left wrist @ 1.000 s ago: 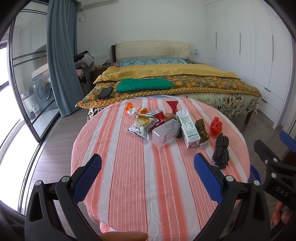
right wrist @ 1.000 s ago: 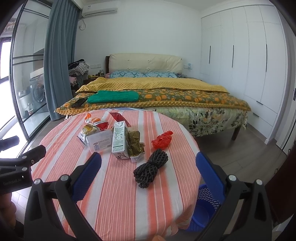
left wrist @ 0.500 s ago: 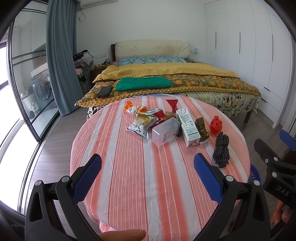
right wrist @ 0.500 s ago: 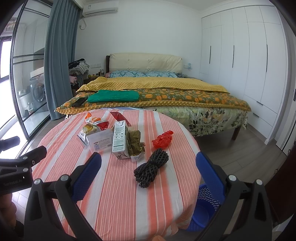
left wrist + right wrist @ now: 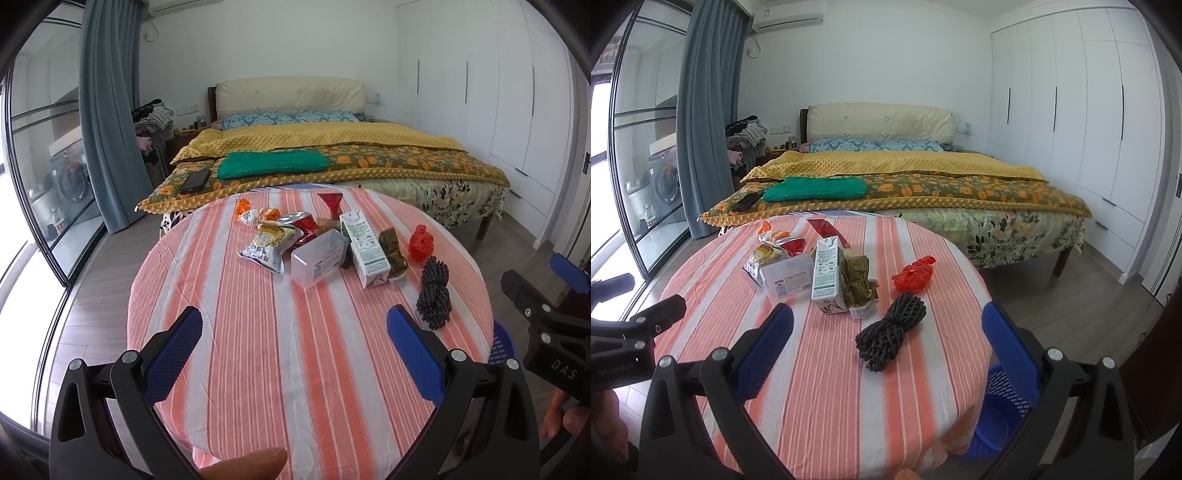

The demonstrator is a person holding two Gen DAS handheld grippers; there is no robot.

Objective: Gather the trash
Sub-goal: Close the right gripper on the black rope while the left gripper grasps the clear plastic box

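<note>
Against the frame one second earlier, nothing on the bench [image 5: 258, 369] has moved; both views show almost the same framing.

Left tool [image 5: 294, 354]: jaws spread wide, holding nothing, above the bare near half of the striped cloth. Right tool [image 5: 888, 354]: jaws likewise wide apart, empty, touching nothing; the black net bundle [image 5: 890, 330] lies between its blue pads in view.

Trash sits clustered on the far half of the bench: snack bag [image 5: 267, 245], clear plastic box [image 5: 319, 256], milk carton [image 5: 364, 245], green wrapped packet [image 5: 393, 247], red plastic wad [image 5: 421, 242]. A blue basket [image 5: 1001, 413] stands on the floor beside the bench's right edge.

Writing: "DAS" legible on the right tool's body in the left view; carton print too small to read.
</note>
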